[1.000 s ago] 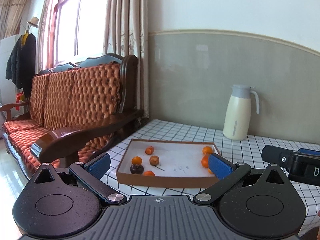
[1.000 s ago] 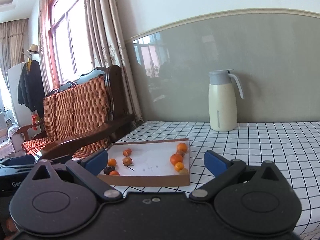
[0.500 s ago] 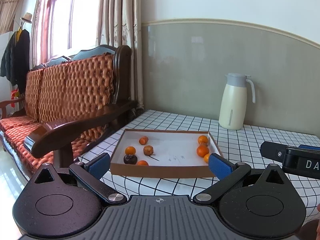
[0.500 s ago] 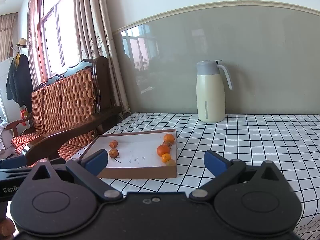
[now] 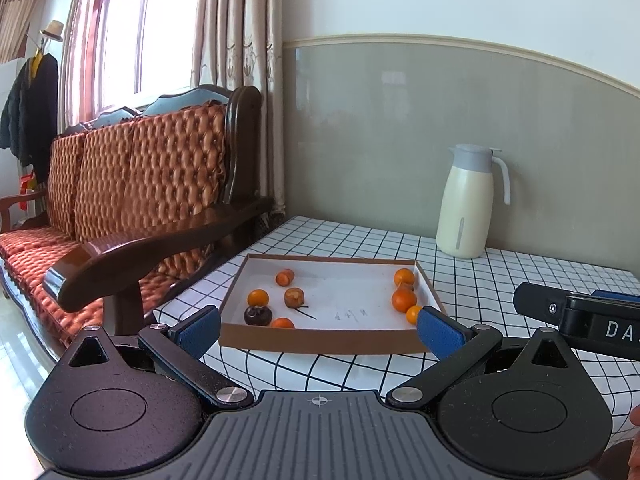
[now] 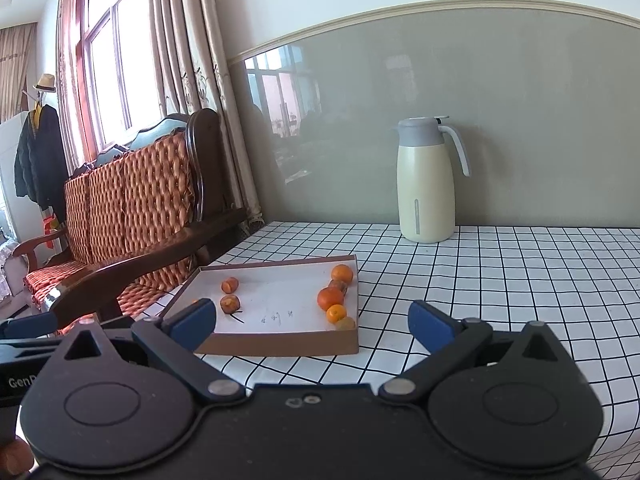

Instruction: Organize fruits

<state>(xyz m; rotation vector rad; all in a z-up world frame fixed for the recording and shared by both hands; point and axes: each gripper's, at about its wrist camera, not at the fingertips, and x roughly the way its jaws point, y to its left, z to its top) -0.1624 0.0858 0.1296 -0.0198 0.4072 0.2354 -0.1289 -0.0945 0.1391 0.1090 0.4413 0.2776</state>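
Fruit (image 5: 401, 300) along the box's (image 5: 320, 338) right edge lies ahead, nearer the right gripper (image 6: 312, 322); both grippers' jaws spread, empty.

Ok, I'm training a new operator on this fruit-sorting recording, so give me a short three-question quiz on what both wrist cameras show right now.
1. True or false: both the left gripper and the right gripper are open and hold nothing.
2. Multiple choice: the dark fruit lies in the box at its A) left side, B) right side, C) middle.
3. Fill in: behind the box, near the wall, a cream ______ with a grey lid stands upright on the checked tablecloth.

Key: 1 true; 2 A; 3 jug.
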